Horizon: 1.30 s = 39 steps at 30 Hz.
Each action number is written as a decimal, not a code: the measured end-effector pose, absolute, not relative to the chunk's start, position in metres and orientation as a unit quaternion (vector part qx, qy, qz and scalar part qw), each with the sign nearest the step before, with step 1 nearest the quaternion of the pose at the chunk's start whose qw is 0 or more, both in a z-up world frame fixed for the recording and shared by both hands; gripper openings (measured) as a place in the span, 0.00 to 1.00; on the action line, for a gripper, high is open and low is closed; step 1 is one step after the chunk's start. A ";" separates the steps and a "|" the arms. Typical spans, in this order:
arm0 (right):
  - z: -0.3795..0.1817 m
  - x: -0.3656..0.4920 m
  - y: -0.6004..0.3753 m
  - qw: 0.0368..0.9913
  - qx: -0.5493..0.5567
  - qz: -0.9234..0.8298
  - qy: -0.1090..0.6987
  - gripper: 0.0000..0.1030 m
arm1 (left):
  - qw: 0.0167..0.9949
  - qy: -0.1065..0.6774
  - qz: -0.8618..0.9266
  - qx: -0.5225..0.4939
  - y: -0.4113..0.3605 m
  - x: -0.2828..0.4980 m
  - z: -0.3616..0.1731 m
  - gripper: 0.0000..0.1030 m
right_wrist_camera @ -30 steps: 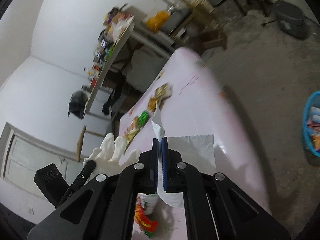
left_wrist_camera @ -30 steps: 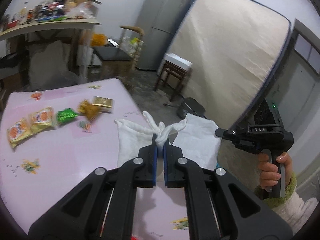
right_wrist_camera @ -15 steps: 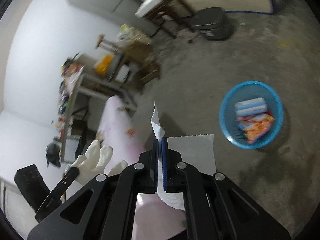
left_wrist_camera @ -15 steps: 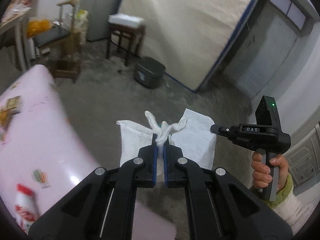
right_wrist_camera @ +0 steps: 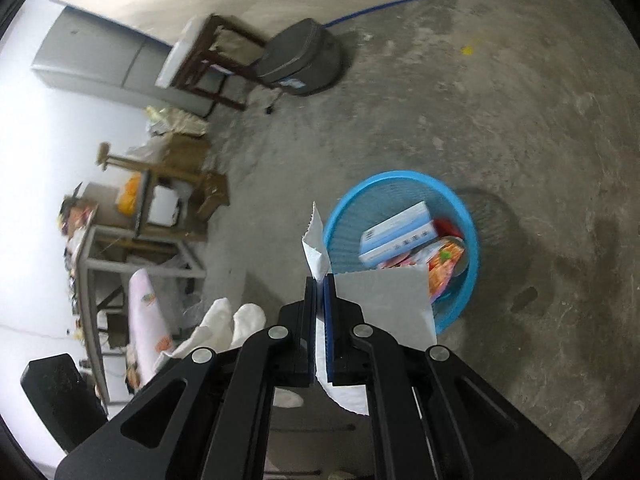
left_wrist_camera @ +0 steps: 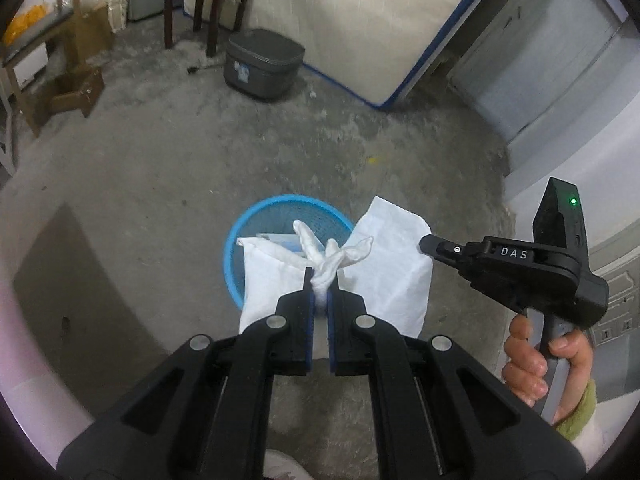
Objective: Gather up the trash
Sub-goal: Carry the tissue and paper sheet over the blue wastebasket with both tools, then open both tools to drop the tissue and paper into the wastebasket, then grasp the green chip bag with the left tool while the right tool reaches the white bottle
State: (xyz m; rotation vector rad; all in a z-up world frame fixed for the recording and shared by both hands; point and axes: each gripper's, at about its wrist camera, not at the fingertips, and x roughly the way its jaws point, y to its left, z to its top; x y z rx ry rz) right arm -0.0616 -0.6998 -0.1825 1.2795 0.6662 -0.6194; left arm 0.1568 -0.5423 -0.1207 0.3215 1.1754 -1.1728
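My left gripper (left_wrist_camera: pixel 320 276) is shut on a crumpled white tissue (left_wrist_camera: pixel 328 260) and holds it above a blue mesh trash basket (left_wrist_camera: pixel 260 216) on the concrete floor. My right gripper (right_wrist_camera: pixel 320 280) is shut on a flat white paper towel (right_wrist_camera: pixel 384 296) and holds it just left of and above the same basket (right_wrist_camera: pixel 400 184). The towel (left_wrist_camera: pixel 392 256) and the right gripper's body (left_wrist_camera: pixel 520 264) also show in the left wrist view. The basket holds a blue-and-white box (right_wrist_camera: pixel 396 236) and an orange snack wrapper (right_wrist_camera: pixel 444 260).
A grey case (left_wrist_camera: pixel 262 64) and a wooden stool (left_wrist_camera: pixel 208 0) stand on the floor by a mattress (left_wrist_camera: pixel 360 20) leaning on the wall. The pink table's edge (left_wrist_camera: pixel 24 340) is at lower left. Cluttered shelves (right_wrist_camera: pixel 120 216) stand far left.
Both grippers swung away from the pink table with their papers and now hang over the blue basket on the floor. The table's wrappers have left the view.
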 end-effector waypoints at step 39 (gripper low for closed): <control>-0.136 -0.108 -0.567 0.786 0.511 -0.116 0.327 0.64 | 0.855 0.415 -0.310 -0.010 -0.128 0.218 0.099 0.77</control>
